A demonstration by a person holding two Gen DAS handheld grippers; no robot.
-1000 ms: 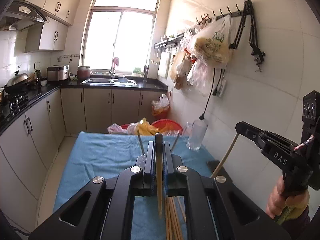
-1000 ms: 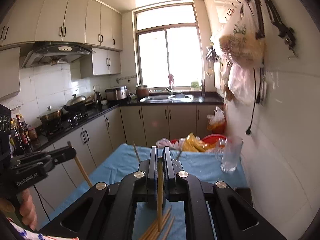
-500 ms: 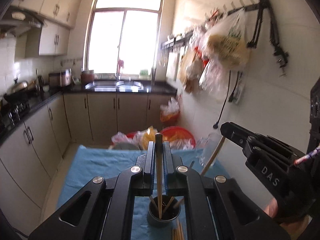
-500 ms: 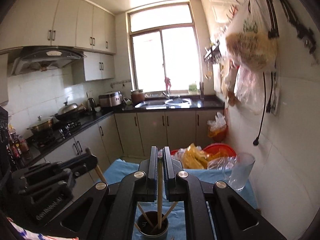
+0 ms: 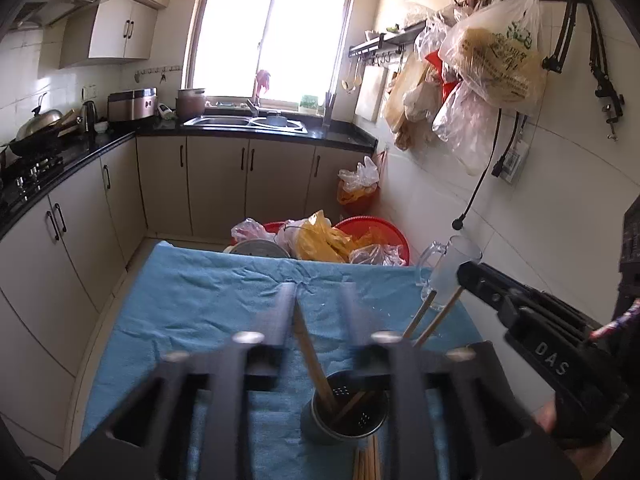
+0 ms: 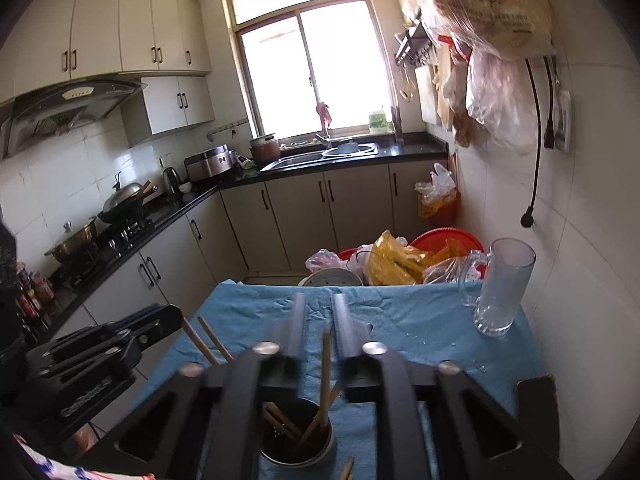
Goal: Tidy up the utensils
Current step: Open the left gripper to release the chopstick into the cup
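My left gripper (image 5: 318, 300) hangs over the blue-covered tabletop (image 5: 208, 304), fingers spread wide, and a chopstick (image 5: 310, 350) leans between them with its lower end down in the metal holder (image 5: 346, 414). It rests near the left finger, but I can't tell if it touches. My right gripper (image 6: 319, 308) is spread open too, right above the same holder (image 6: 298, 438), and a chopstick (image 6: 325, 364) stands free in the gap with its tip in the cup among the others. More chopsticks lean inside against the holder's perforated wall. In the left view, a loose bundle of chopsticks (image 5: 368, 460) lies flat on the cloth just in front of the holder. From the left view I see my right gripper off to the side with two chopsticks (image 5: 430, 318) angling up past it. A glass mug (image 6: 500, 286) stands upright at the far right corner of the tabletop, well apart from the holder. Beyond the far edge sit red basins (image 6: 444, 240) stuffed with plastic bags
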